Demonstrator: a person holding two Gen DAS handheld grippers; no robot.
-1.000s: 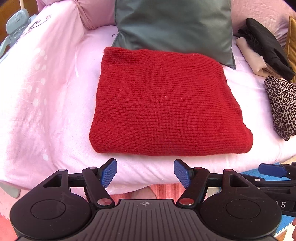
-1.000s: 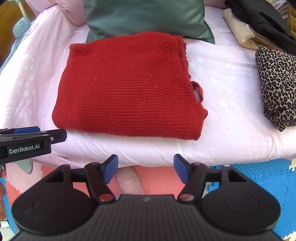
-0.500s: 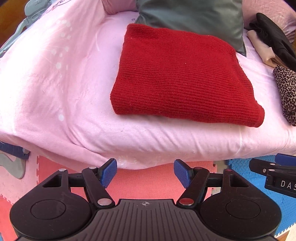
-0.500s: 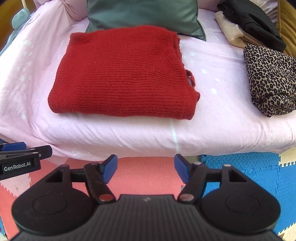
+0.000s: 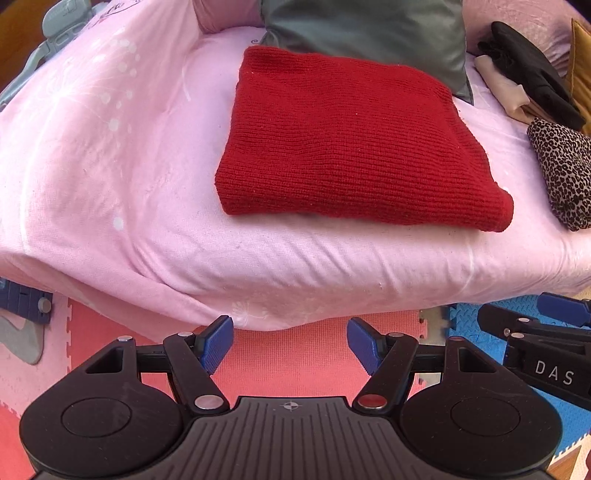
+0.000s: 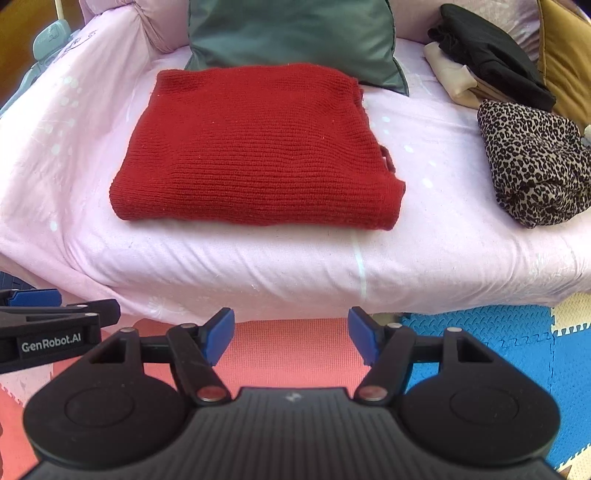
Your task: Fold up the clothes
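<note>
**Two empty grippers clear of a folded sweater**

Two grippers hang over the foam floor mat point(image 6: 291, 354) off the near edge of the bed. The left gripper point(image 5: 290, 341) has its blue pads spread apart with only floor between them. The right gripper point(image 6: 291, 334) is the same: jaws wide, nothing in them. Neither touches any cloth.

Beyond them runs the near edge of the pink bedsheet point(image 6: 258, 266), and on it lies the red knitted sweater point(image 6: 255, 147), folded into a flat rectangle with a thick, rounded fold along its front. On its right edge a small loop of knit sticks out.

Judging from this, the sweater's fold looks finished. To close out the step well:

- Keep both pairs of jaws parted and clear of the knit, so no pad snags a loop.
- If tidying, tuck only that stray loop under the right edge, pressing down and not dragging, since a loose knit is likely to stretch.
- Should it join the other clothes, lift it from beneath both front corners together so the layers stay stacked.

Farther right lies a leopard-print garment point(image 6: 532, 162), with a black and beige pile point(image 6: 480, 62) behind it; a grey-green cushion point(image 6: 295, 33) sits behind the sweater.
</note>
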